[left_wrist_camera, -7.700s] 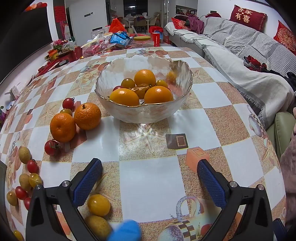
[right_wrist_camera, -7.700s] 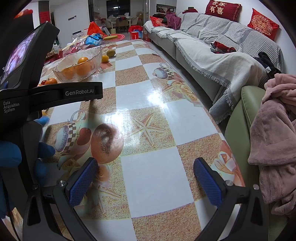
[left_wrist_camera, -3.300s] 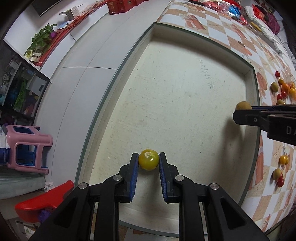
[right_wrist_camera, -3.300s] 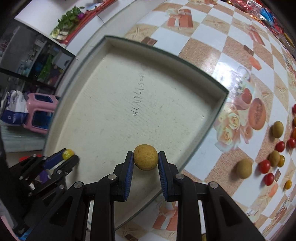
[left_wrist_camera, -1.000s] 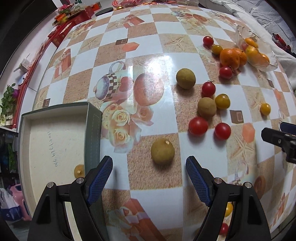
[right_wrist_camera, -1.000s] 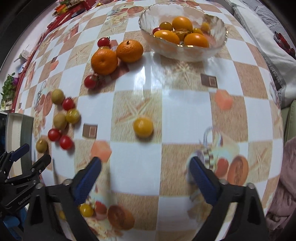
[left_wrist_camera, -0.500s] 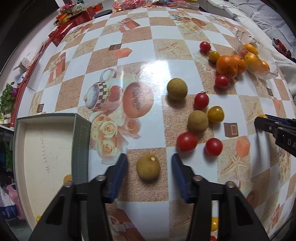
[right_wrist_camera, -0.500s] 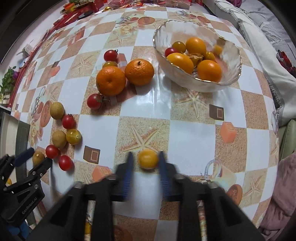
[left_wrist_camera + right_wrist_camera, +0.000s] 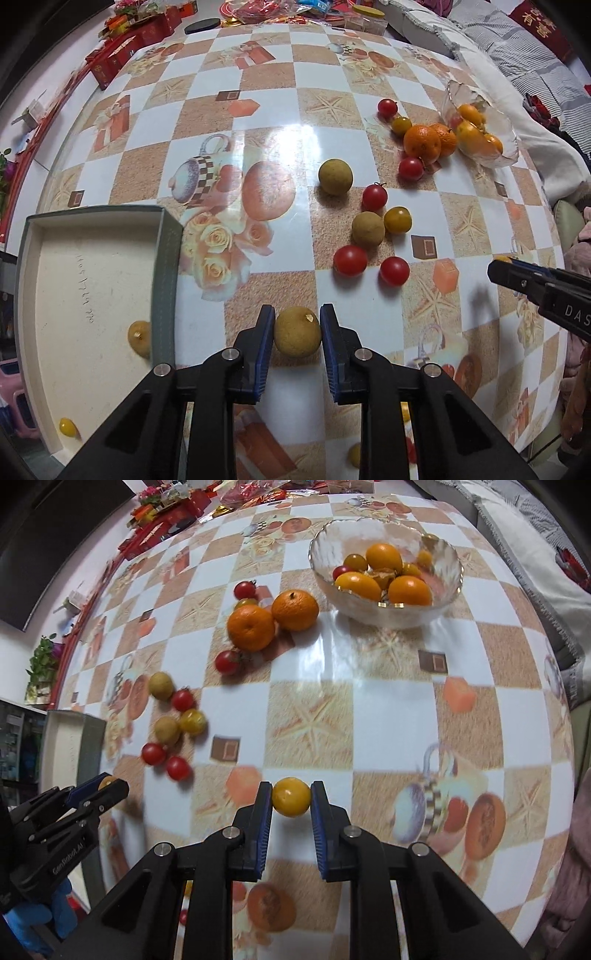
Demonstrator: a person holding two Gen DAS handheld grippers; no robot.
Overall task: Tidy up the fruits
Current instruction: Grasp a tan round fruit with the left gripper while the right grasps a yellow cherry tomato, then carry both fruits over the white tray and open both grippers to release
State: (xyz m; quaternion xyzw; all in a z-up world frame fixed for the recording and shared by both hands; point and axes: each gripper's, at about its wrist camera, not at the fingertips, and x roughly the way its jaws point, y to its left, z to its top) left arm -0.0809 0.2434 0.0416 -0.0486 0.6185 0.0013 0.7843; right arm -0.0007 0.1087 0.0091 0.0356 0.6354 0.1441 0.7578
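Left claw (image 9: 297, 334): closed on a tan longan-like fruit (image 9: 297, 331) at lower centre of the left wrist view, both blue pads touching it; half a second ago the pads stood wide of it, so the pinch has only just landed

Right claw (image 9: 291, 798): gripping a yellow tomato (image 9: 291, 797) at lower centre of the right wrist view, where half a second back the fingers were a blur closing in

Lift: cannot tell whether either fruit has left the surface (image 9: 325, 51) yet

Tray (image 9: 168, 258): lower left of the left wrist view, just beside the left claw, with one tan fruit (image 9: 139, 336) and one small yellow tomato (image 9: 67, 427) already inside

Glass bowl (image 9: 448, 602): upper right of the right wrist view, holding oranges and small tomatoes

Loose fruit: two oranges (image 9: 251, 627) beside the bowl, red tomatoes (image 9: 350, 260) and tan fruits clustered mid-frame

Meaning: two more pieces secured at once; the likely next step is carrying both to the tray
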